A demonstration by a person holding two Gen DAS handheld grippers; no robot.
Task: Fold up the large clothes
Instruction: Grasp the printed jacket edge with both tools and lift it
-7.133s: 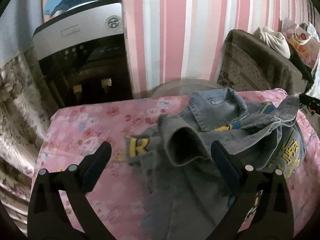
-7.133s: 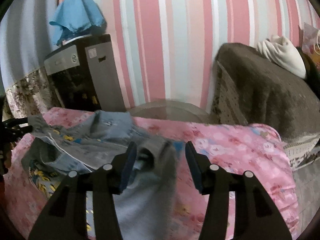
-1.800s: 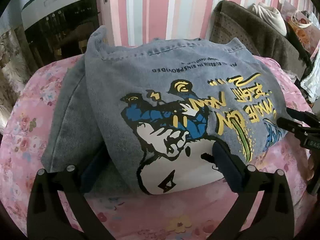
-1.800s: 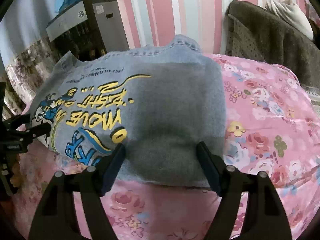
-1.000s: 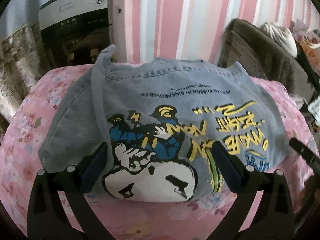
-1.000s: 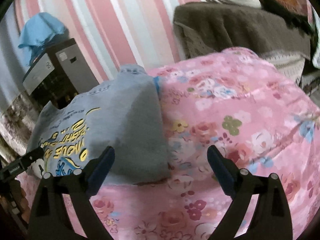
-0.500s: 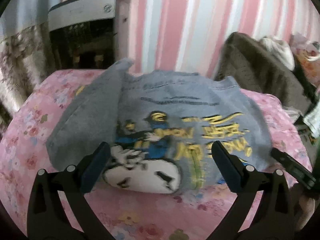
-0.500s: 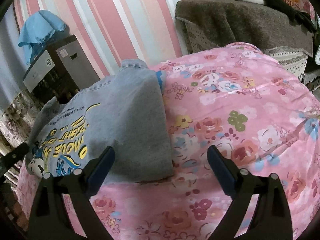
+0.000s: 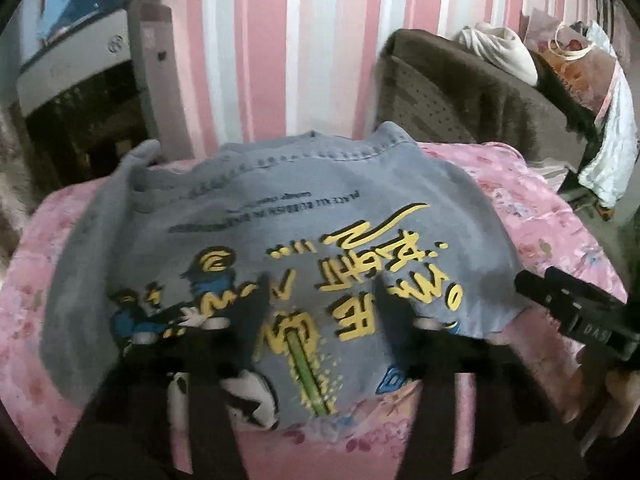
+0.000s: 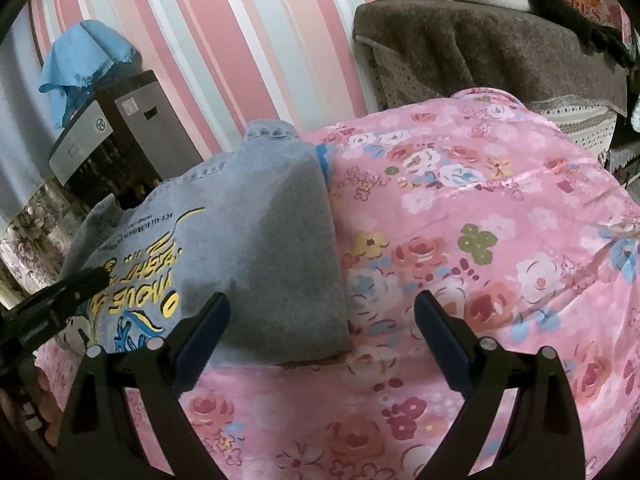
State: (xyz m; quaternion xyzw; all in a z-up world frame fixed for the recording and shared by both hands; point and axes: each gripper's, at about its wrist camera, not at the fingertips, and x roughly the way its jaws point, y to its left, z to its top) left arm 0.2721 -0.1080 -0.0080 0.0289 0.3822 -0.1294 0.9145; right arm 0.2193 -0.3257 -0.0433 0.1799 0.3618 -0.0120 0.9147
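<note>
A folded grey-blue denim jacket (image 9: pixel 280 216) with a yellow and blue cartoon print lies on the pink floral bedcover (image 9: pixel 552 224). It also shows in the right wrist view (image 10: pixel 248 248). My left gripper (image 9: pixel 320 292) is blurred by motion, its jaws partly closed over the printed back, holding nothing that I can see. My right gripper (image 10: pixel 320 320) is open and empty, above the jacket's right edge and the bedcover (image 10: pixel 480 240). The right gripper's tip (image 9: pixel 576 312) shows at the right of the left wrist view.
A grey and black appliance (image 10: pixel 104 136) with a blue cloth (image 10: pixel 84 60) on top stands at the back left. A brown covered chair (image 10: pixel 480 44) with a white bundle stands at the back right. The striped wall is behind the bed.
My left gripper's jaws have narrowed from wide open and it has moved right and forward over the jacket. My right gripper stays open and has barely moved.
</note>
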